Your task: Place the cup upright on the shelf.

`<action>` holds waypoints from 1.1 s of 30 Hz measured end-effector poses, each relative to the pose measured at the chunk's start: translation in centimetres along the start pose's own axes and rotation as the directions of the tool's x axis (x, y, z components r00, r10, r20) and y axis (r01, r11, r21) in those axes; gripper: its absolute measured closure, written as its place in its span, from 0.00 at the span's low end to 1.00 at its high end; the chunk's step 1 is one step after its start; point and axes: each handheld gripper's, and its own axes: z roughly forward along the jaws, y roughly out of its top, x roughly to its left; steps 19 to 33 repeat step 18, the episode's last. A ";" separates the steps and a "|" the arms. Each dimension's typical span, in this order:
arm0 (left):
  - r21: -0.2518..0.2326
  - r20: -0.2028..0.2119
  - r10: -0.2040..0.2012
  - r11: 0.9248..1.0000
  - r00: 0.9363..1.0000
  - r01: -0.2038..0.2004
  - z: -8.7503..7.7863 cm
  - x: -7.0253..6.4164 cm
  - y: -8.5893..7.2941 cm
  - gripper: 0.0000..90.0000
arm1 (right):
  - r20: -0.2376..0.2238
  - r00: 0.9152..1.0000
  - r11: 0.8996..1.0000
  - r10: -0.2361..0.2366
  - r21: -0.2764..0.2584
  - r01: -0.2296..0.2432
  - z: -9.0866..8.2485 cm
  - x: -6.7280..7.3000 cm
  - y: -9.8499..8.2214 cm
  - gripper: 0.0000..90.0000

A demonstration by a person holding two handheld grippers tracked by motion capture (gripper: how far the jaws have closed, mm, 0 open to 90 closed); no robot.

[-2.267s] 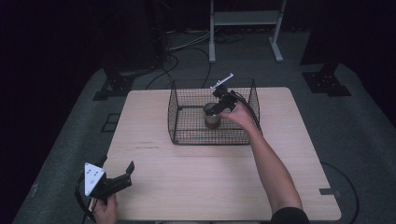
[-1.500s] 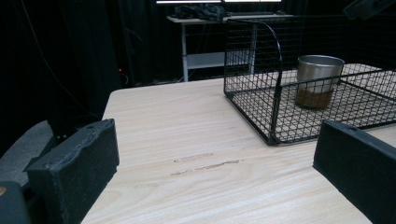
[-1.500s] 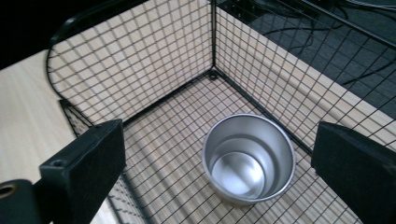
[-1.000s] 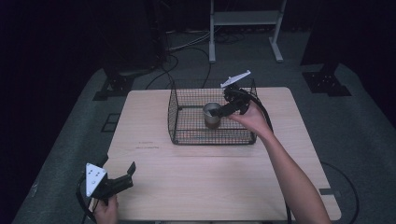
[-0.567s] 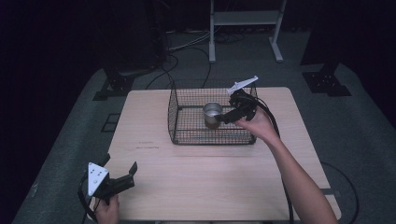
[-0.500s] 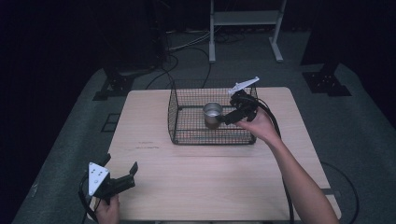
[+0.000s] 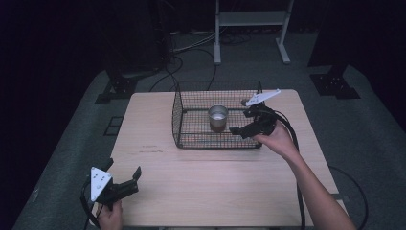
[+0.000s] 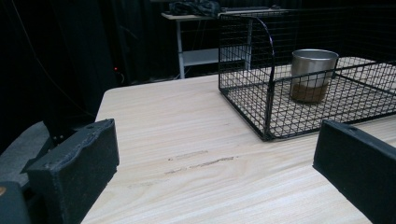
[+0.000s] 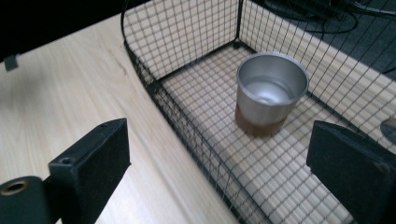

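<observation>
- Metal cup [image 7: 218, 117] stands upright inside the wire basket [image 7: 191, 139], roughly mid-floor, a little toward the far wall; it touches no wall that I can make out.
- Cup interior, seen in the right gripper view [image 9: 272, 91]: bare metal bottom, nothing in it. A brownish band runs round the base; material unclear.
- Basket sits on the far half of the wooden surface [image 7: 201, 187]. Apart from the cup it holds nothing visible. A small dark round item [image 7: 244, 101] lies at its far right corner; cannot tell whether inside or just outside the mesh.
- Right gripper [image 7: 246, 122] hangs over the basket's right end, just beside the cup. Jaws spread wide, gripping nothing, apart from the cup.
- Left gripper [image 7: 122, 182] is at the near left corner of the surface, well apart from the basket. Jaws likewise spread, nothing between them.
- Judgement: cup appears placed and released; step in hand is clearing the right gripper out of the basket.
- To do it well: lift straight up above the rim before pulling back toward the near right, keep the jaws spread so neither pad brushes the cup wall, and mind the trailing cable [image 7: 289, 134] near the right mesh wall.
- Risk: a sideways drag could tip the light cup or shift the basket.
</observation>
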 end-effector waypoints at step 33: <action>-0.003 0.001 -0.001 1.000 1.000 0.001 0.0 -0.1 0.1 0.00 | 0.003 1.000 0.999 0.004 -0.050 -0.004 -2.6 3.0 -7.1 0.08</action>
